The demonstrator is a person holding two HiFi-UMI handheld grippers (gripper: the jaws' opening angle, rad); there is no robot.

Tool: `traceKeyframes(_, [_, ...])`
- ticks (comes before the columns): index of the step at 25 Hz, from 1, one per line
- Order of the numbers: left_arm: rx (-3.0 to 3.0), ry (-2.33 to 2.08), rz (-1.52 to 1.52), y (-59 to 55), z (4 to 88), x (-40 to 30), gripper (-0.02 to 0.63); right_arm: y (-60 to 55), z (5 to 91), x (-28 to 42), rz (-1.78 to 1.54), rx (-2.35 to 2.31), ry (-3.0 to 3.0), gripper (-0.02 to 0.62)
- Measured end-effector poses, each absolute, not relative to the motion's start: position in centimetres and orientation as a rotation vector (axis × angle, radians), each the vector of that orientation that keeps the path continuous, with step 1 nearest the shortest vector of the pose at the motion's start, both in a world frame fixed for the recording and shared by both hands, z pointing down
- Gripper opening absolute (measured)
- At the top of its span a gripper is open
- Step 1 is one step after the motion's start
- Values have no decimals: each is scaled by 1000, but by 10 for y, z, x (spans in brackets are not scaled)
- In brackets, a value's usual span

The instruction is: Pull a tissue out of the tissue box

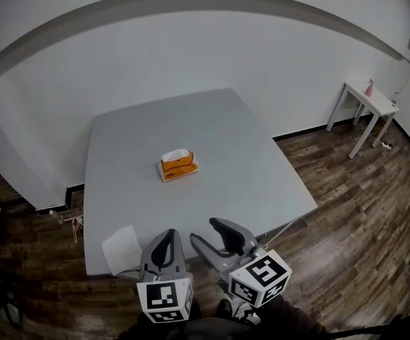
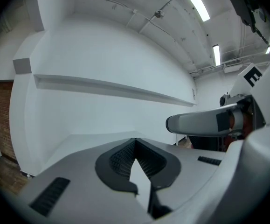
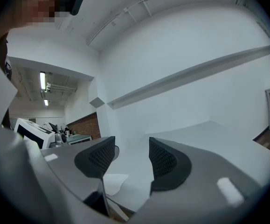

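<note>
Nearest are the two tools at the near edge of the surface [image 1: 212,133], both well short of the tissue box [image 1: 178,166]. The left gripper [image 1: 165,238] has its jaws closed tip to tip, and I can make out nothing gripped between them. A loose white sheet [image 1: 122,249] lies just left of it, on the near left corner, well apart from the box. The right gripper [image 1: 203,231] has its jaws wide, with nothing between them.

The box sits mid-surface, straight ahead of both tools, long side running left to right, with a tissue [image 1: 176,154] standing up from its top. Both tools look about equally far from it. The open right one seems readier to pinch. Nothing stands in the way. Far right of the box, a side table [image 1: 374,105] carries a pink bottle [image 1: 369,88].
</note>
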State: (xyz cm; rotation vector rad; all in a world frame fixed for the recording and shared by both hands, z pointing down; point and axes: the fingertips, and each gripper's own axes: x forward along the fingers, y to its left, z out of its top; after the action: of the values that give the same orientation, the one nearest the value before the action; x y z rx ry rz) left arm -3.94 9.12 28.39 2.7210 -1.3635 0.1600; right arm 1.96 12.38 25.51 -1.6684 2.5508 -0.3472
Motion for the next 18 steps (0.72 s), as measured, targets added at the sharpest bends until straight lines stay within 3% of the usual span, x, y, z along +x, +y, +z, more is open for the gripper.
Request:
traceKeyframes(14, [2758,-1392,137,88,274,-9,0,122,243,44,-253,-1618,2550,114])
traceKeyframes(18, [2758,-1404,153,93,266,2,0,124,239,57,-260,-1624,2558,110])
